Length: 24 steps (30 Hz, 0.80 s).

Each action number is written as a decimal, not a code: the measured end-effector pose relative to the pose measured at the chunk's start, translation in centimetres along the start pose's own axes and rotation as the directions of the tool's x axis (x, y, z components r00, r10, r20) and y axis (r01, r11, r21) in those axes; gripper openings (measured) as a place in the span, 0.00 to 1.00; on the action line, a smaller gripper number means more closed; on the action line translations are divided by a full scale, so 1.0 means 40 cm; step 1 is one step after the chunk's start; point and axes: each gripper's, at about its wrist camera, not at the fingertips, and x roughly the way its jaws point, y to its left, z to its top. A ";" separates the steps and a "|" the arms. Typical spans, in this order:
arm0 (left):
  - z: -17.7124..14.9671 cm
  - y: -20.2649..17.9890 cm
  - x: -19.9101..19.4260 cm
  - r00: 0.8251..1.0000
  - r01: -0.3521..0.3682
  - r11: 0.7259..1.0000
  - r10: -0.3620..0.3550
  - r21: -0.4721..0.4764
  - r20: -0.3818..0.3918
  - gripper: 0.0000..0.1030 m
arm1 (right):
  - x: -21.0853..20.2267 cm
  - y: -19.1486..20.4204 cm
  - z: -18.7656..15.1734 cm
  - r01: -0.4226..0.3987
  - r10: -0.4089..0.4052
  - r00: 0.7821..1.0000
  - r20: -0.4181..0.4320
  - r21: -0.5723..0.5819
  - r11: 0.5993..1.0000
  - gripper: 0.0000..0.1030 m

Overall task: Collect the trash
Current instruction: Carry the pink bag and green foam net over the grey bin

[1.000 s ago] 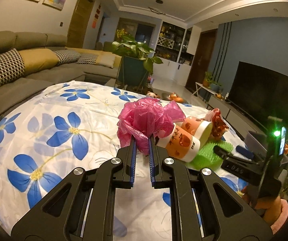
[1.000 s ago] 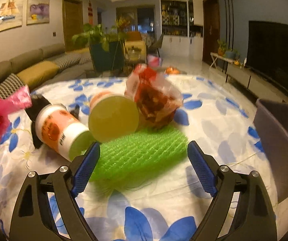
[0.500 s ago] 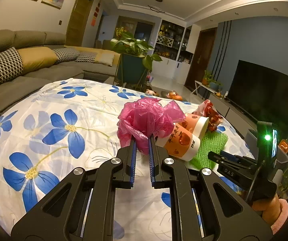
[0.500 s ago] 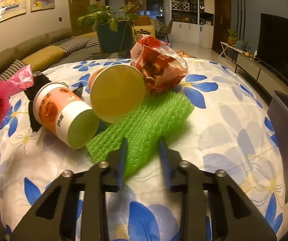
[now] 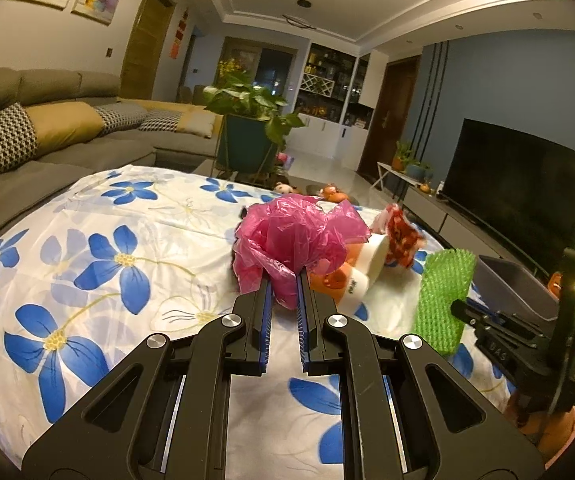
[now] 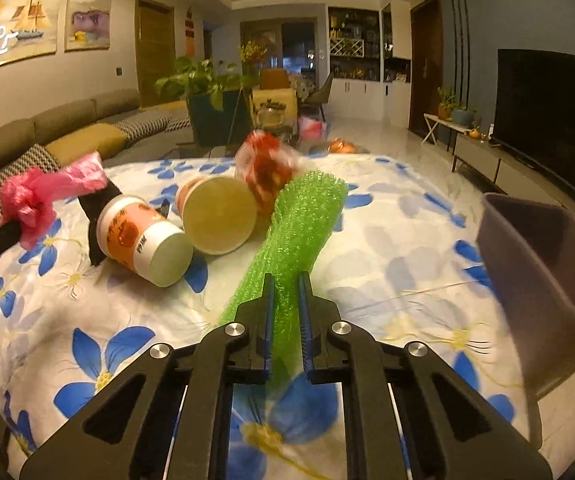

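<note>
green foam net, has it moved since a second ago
Yes. The green foam net lay flat by the paper cups; now its near end is pinched in the closing right gripper and lifted off the floral tablecloth.

On a table draped in one white cloth with blue flowers (image 6: 99,344), the litter counts out: two paper cups on their sides, one left of centre (image 6: 143,240) and one just right of it (image 6: 217,216); one green foam net (image 6: 299,232) at centre; one pink plastic bag (image 6: 43,194) at far left; one red snack wrapper (image 6: 267,168) above centre. One grey bin (image 6: 543,260) stands at right. Two paintings (image 6: 87,16) hang upper left.
</note>
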 end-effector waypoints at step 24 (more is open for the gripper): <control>0.024 -0.170 -0.003 0.995 0.095 0.989 -0.098 0.110 0.014 0.10 | -0.181 -0.115 0.035 0.077 -0.088 0.983 0.164 0.071 0.995 0.11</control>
